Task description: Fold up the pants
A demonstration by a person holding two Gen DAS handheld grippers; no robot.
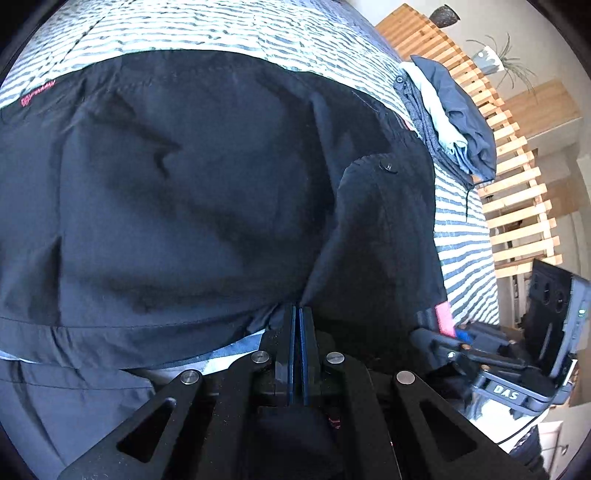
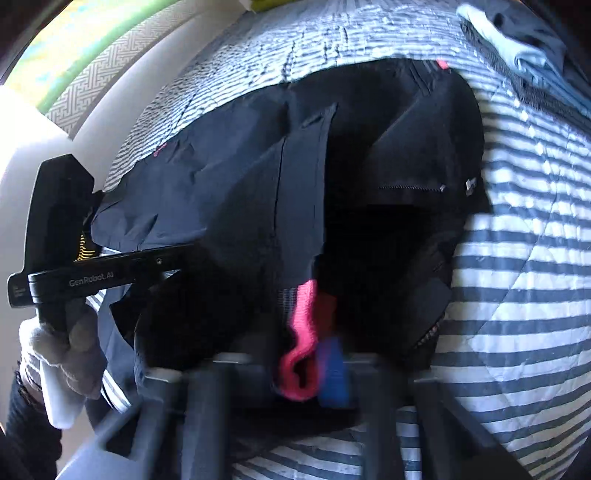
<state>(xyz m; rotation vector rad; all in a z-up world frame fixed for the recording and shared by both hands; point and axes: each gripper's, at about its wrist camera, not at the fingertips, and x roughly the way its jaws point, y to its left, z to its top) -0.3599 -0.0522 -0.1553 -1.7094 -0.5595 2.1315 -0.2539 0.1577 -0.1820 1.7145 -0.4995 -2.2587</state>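
Item: dark pants (image 1: 177,192), spread on striped bed (image 1: 229,33), folded clothes pile (image 1: 447,118) at 2 o'clock.
Left gripper (image 1: 296,314): fingers pinched on fabric edge.
Right gripper (image 2: 314,354): fingers nearly closed on pink-trimmed waistband (image 2: 301,343).
Step, judged: carrying a fold across. Next: lay edges aligned, release.

Both my wrist views are bright with daylight. In my right view it pours in from the left, bleaching the white curved wall (image 2: 22,122) to glare, and dapples the blue-and-white striped quilted bedspread (image 2: 517,258). The dark navy fabric pants (image 1: 166,206) swallow detail; their folds read nearly black in my right view. Fisheye bending curves the pale wooden slatted headboard (image 1: 509,177), and black vignetting rims every corner. My left view is sharp; my right smears with motion blur along the bottom, around the pink strap (image 2: 301,343).
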